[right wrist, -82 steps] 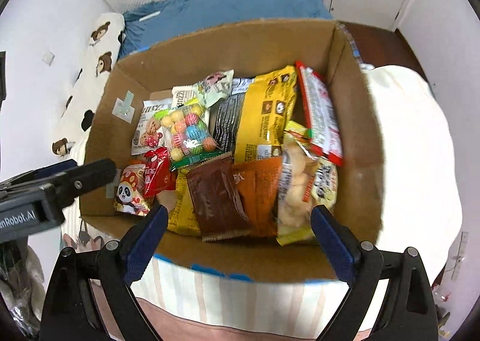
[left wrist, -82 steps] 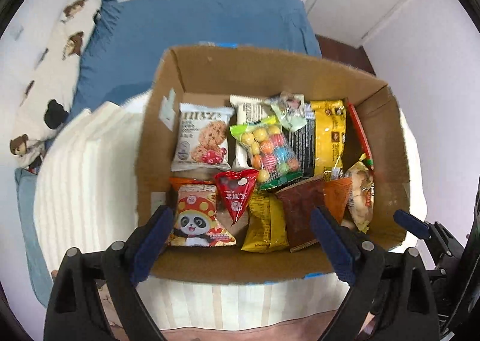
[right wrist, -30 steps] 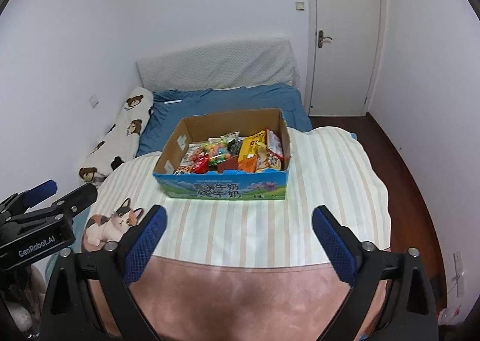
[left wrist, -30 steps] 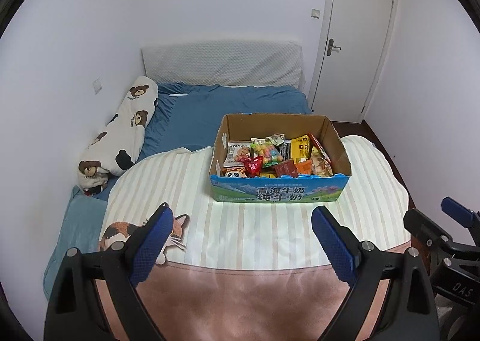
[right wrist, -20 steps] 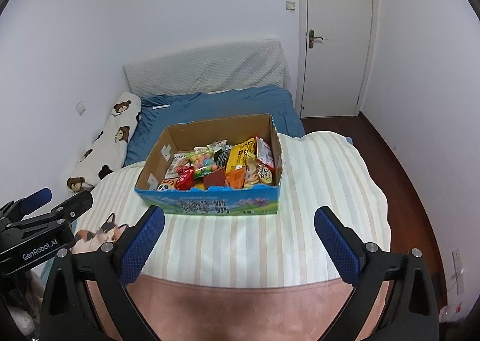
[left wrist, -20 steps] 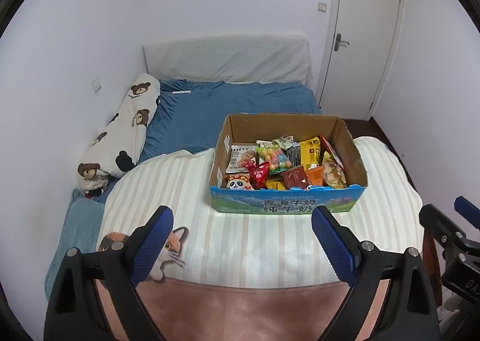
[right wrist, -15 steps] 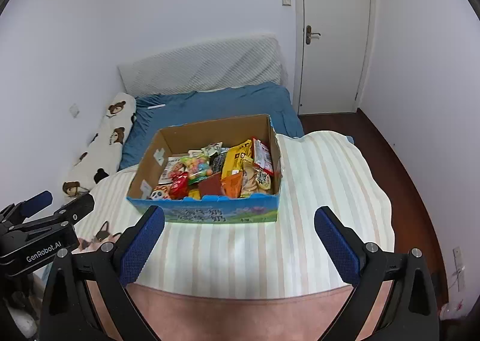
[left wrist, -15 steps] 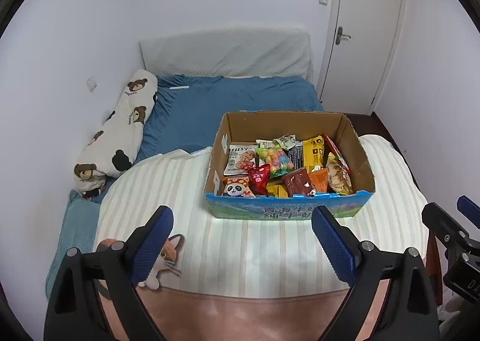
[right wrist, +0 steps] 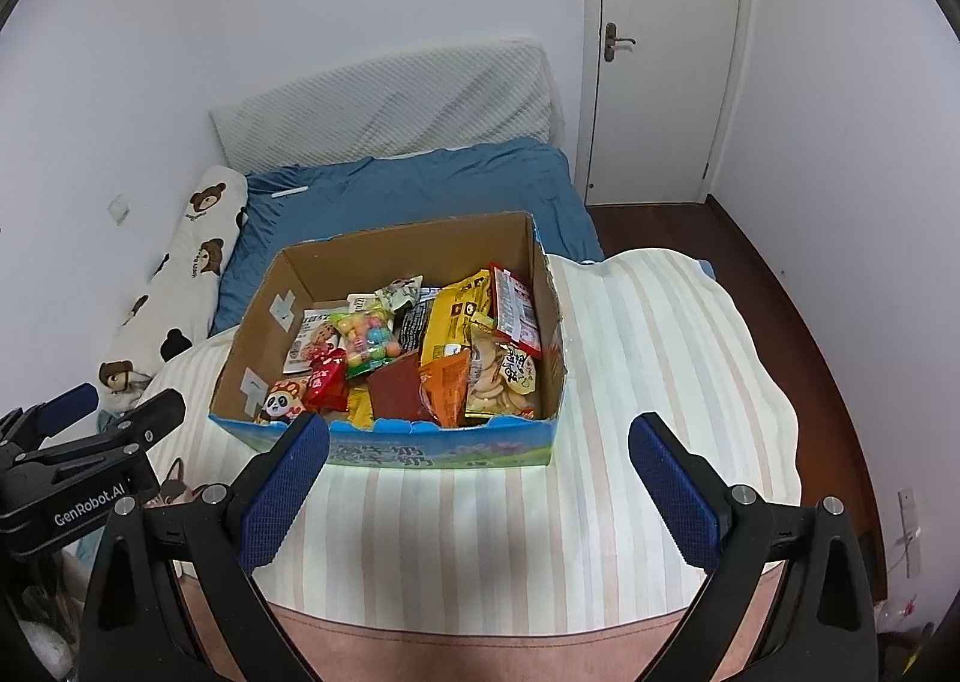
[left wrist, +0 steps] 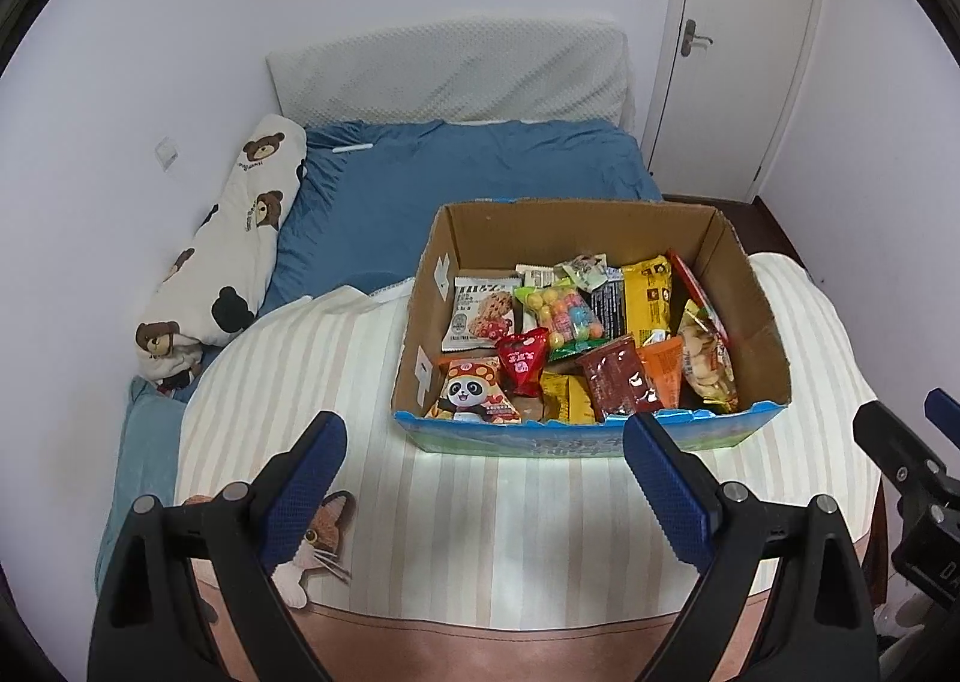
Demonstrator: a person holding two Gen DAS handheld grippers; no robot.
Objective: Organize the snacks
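An open cardboard box (left wrist: 762, 322) (right wrist: 252, 334) full of snack packets stands on a cream striped blanket (left wrist: 480, 502) (right wrist: 648, 382). Inside lie a panda packet (left wrist: 471, 397), a red packet (left wrist: 525, 361), a bag of coloured balls (left wrist: 564, 316), a yellow packet (left wrist: 645, 298) and a brown packet (left wrist: 618, 376). My left gripper (left wrist: 483, 442) is open and empty, held back from the box's near wall. My right gripper (right wrist: 477, 445) is open and empty, also short of the box. Each gripper shows at the edge of the other's view.
The blanket has a cat print (left wrist: 312, 538) at the near left. Behind the box is a blue bed sheet (left wrist: 480, 165), a bear-print bolster (left wrist: 222, 256) by the left wall and a white headboard cushion (left wrist: 450, 69). A white door (right wrist: 660, 51) stands at the back right.
Both grippers pulled far back from above the box, then moved in toward it again. The box now looks larger than half a second ago. Both stayed open and empty.
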